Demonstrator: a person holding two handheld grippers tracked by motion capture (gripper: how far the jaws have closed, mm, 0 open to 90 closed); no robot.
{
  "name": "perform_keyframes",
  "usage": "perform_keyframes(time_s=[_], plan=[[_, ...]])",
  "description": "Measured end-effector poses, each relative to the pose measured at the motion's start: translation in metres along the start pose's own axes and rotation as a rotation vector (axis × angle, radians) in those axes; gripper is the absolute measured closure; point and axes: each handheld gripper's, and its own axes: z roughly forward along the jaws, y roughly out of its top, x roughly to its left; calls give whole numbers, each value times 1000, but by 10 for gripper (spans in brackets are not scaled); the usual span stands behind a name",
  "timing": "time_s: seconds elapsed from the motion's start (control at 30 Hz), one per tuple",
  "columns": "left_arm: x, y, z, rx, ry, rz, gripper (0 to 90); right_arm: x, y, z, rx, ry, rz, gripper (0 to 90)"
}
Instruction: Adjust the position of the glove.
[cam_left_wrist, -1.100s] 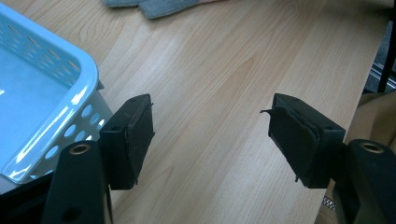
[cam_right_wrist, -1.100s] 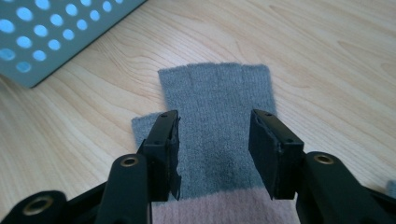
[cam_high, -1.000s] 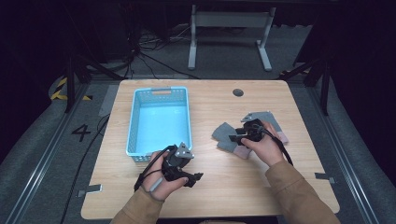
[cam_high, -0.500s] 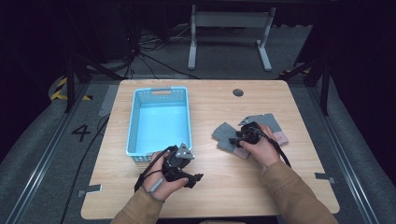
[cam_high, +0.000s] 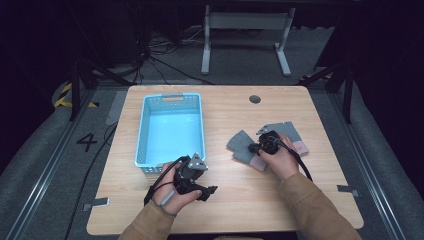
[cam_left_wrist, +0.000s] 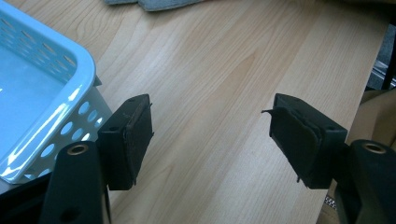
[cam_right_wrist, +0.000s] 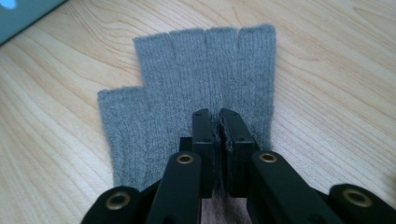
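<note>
Overhead, your spread left tool (cam_high: 207, 190) sits on bare surface (cam_high: 320, 200) beside the basket (cam_high: 145, 150), while your right tool (cam_right_wrist: 220, 122) seemingly pinches the grey glove (cam_right_wrist: 154, 116).

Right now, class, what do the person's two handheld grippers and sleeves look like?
Both sleeves are tan-brown. The left gripper is black, with flat rectangular jaws, brass-coloured rivets, a grey three-cornered plate on top and a trailing black cable. The right gripper is matching black, brass-riveted, with its own black cable.
</note>
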Motion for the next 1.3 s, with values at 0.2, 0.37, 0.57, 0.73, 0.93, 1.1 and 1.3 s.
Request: perform_keyframes(time_s=[0.2,0.37,0.57,0.73,0.93,1.1,1.3], plan=[[1,2,0,-9,-3,0,306,3,4,-17,-34,14,-3,869],[0,6,1,-12,-9,10,307,7,6,-33,-62,23,-7,869],[1,11,3,-15,-19,23,307,13,7,-48,-83,41,-18,867],[1,16,5,-20,-33,33,307,16,3,-64,-93,83,-27,865],[1,21,6,-25,-41,46,307,19,-2,-75,-81,103,-75,864],[1,25,8,-29,-47,50,307,23,-6,-83,-67,121,-106,863],[1,31,9,-35,-55,69,307,27,-12,-87,-43,142,-143,863]])
